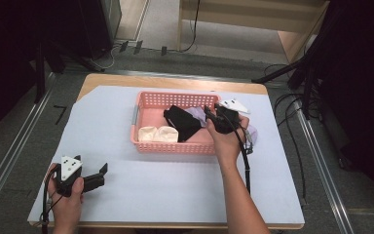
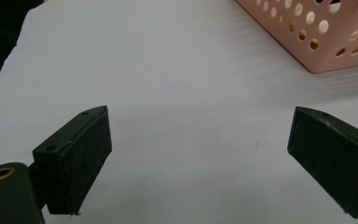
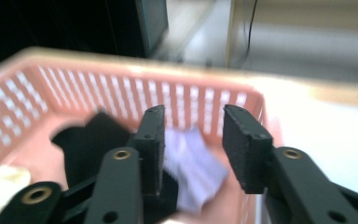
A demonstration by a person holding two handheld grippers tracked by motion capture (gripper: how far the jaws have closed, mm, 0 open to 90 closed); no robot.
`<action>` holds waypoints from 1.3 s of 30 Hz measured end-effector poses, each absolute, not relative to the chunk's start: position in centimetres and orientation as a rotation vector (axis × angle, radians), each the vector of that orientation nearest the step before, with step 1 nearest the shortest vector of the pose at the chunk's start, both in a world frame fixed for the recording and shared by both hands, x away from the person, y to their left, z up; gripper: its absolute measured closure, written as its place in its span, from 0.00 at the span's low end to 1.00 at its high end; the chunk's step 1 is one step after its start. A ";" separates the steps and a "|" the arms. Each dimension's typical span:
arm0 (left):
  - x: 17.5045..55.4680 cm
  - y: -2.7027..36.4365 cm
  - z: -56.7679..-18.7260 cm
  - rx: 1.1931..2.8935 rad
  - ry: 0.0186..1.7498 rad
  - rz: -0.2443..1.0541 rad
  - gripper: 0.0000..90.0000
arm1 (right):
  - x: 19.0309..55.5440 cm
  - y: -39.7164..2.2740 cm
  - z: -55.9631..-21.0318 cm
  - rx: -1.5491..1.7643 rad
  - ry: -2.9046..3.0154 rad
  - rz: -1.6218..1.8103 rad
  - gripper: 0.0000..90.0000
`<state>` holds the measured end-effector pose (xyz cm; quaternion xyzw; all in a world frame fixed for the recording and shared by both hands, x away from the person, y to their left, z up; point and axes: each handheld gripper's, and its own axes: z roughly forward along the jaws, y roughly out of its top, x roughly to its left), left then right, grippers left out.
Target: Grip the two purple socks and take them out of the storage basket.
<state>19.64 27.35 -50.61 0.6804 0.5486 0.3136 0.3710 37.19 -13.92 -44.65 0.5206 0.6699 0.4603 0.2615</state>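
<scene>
A pink perforated basket stands at the middle of the white-covered table. Inside it lie a black cloth, a lavender cloth and two cream cloth bundles. The lavender cloth also spills over the basket's right wall. My right gripper hovers over the basket's right end, pointing left. In the right gripper view it is open, with the lavender cloth below the gap and the black cloth to its left. My left gripper rests open at the front left of the table.
White sheet covers the wooden table. In the left gripper view the gripper faces bare sheet, with the basket's corner at the upper right. Cables and dark stands crowd the floor to the right, and a metal rail runs along the left.
</scene>
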 end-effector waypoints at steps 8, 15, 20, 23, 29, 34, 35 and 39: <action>19.7 27.3 -50.6 1.746 1.409 0.803 0.07 | 39.3 -12.5 -45.6 1.571 2.059 0.952 0.72; 19.7 27.3 -50.6 1.742 1.411 0.800 0.07 | 40.6 -11.8 -45.6 1.602 2.124 0.799 0.72; 19.7 27.4 -50.6 1.741 1.411 0.797 0.07 | 41.8 -11.2 -45.8 1.557 2.224 0.611 0.71; 19.7 27.4 -50.6 1.738 1.414 0.795 0.07 | 42.1 -10.9 -46.0 1.500 2.255 0.508 0.73; 19.7 27.4 -50.6 1.739 1.414 0.793 0.07 | 42.6 -10.0 -46.7 1.367 2.341 0.364 0.74; 19.7 27.4 -50.6 1.741 1.413 0.794 0.07 | 42.9 -8.7 -47.5 1.224 2.436 0.217 0.85; 19.7 27.4 -50.6 1.741 1.413 0.794 0.07 | 43.0 -8.7 -47.5 1.215 2.443 0.205 0.88; 19.7 27.4 -50.6 1.739 1.414 0.793 0.07 | 43.0 -8.8 -47.2 1.228 2.436 0.266 0.98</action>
